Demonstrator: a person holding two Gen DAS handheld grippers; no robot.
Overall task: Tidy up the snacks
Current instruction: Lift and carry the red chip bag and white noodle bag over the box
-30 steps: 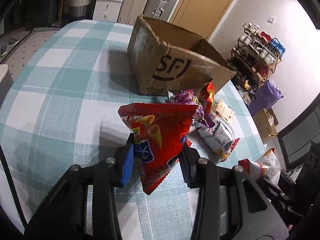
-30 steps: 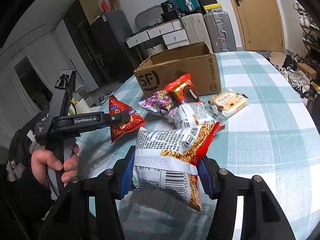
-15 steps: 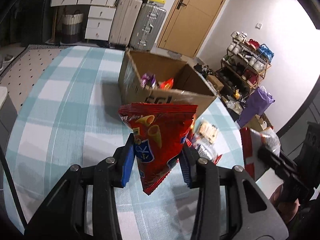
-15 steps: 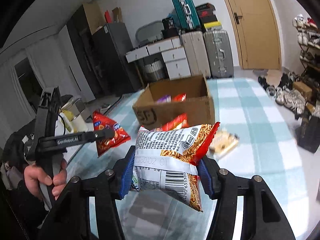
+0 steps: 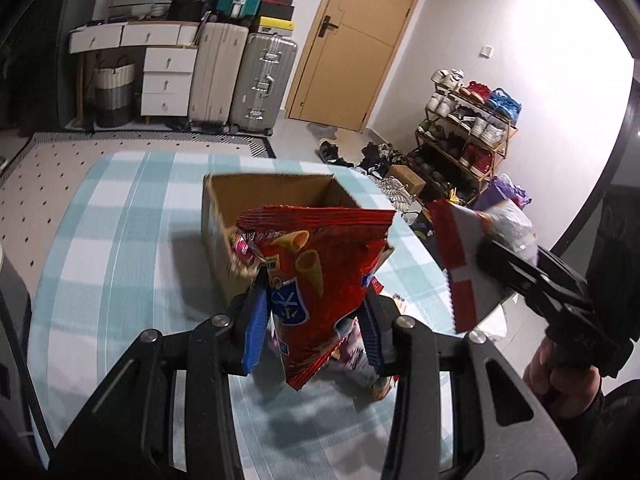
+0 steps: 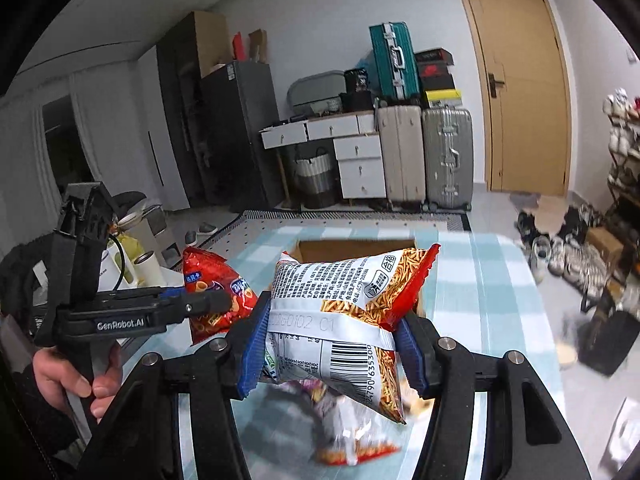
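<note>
My left gripper (image 5: 314,326) is shut on a red snack bag (image 5: 316,276) and holds it high above the table, in front of the open cardboard box (image 5: 224,216). My right gripper (image 6: 330,346) is shut on a white and red snack bag (image 6: 344,312), also lifted, with the box (image 6: 356,246) just beyond it. The box holds some snacks at its near wall. The right gripper with its bag (image 5: 468,264) shows at the right of the left wrist view. The left gripper with the red bag (image 6: 216,300) shows at the left of the right wrist view.
The table has a teal and white checked cloth (image 5: 120,240). Several blurred snack packs (image 6: 344,428) lie on it below my grippers. Suitcases (image 5: 260,80), drawers and a door stand beyond the table, and a shoe rack (image 5: 468,128) stands at the right.
Both grippers have risen with their bags and moved toward the box. The box opening now sits lower and closer in both views.
</note>
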